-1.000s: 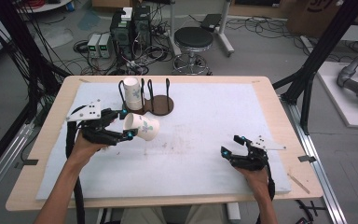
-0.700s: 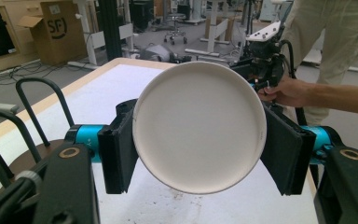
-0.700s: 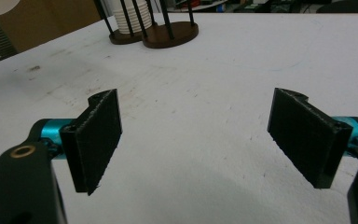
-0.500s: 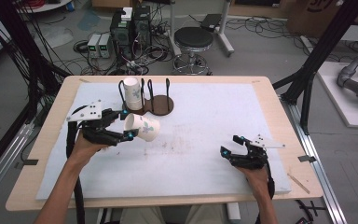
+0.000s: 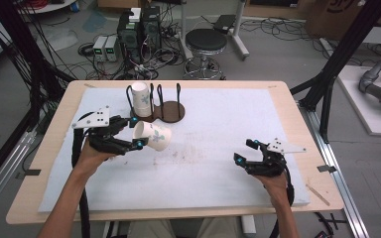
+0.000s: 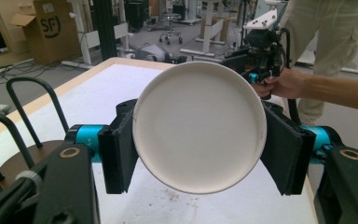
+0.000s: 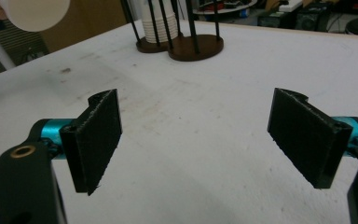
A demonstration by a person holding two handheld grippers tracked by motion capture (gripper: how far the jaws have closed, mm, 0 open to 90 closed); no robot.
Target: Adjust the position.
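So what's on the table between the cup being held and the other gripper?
Nothing. In the high view, only bare white mat with faint brown stains lies between the paper cup and the open right hand-held gripper.

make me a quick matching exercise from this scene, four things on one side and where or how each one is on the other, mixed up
Things:
1. left claw
2. right claw
3. cup stack
4. stool

States:
A. on the floor beyond the table
B. open, nothing between the jaws
C. upright in the dark wire rack
D. shut on a tilted paper cup

Pairs: 1-D, 2-B, 3-C, 4-A
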